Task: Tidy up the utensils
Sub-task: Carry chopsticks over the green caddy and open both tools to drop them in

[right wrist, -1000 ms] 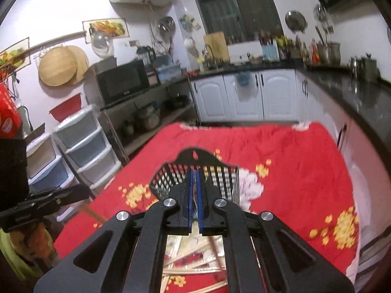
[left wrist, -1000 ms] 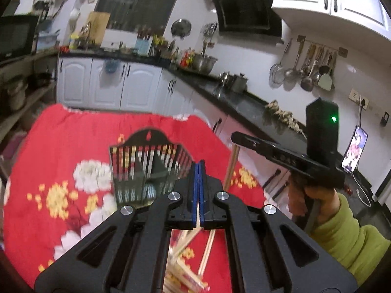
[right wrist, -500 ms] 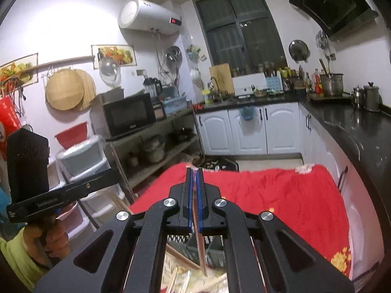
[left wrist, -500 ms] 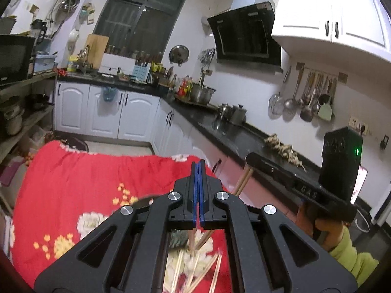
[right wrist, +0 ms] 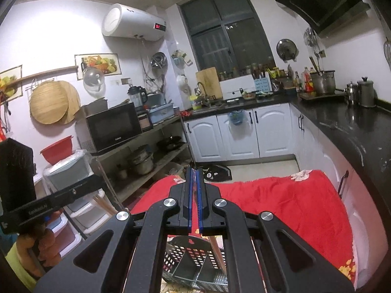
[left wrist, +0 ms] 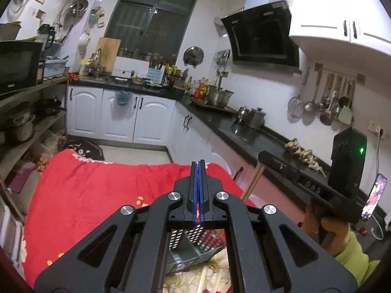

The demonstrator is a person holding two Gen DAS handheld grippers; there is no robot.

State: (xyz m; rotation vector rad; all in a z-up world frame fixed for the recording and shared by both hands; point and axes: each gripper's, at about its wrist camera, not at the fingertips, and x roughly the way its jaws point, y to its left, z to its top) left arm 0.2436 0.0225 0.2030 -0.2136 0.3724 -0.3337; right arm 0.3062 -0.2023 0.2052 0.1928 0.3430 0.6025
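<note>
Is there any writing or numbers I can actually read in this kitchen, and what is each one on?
"DAS": on the side bar of the right gripper, seen from the left camera; it may be part of a longer word.
Red digits on the water heater: lit, too blurred to read.
White lettering on the left gripper: too blurred to read.
Small mark on the microwave door: too small to read.

2 tool-mounted views, shared basket [left wrist: 188, 249]
</note>
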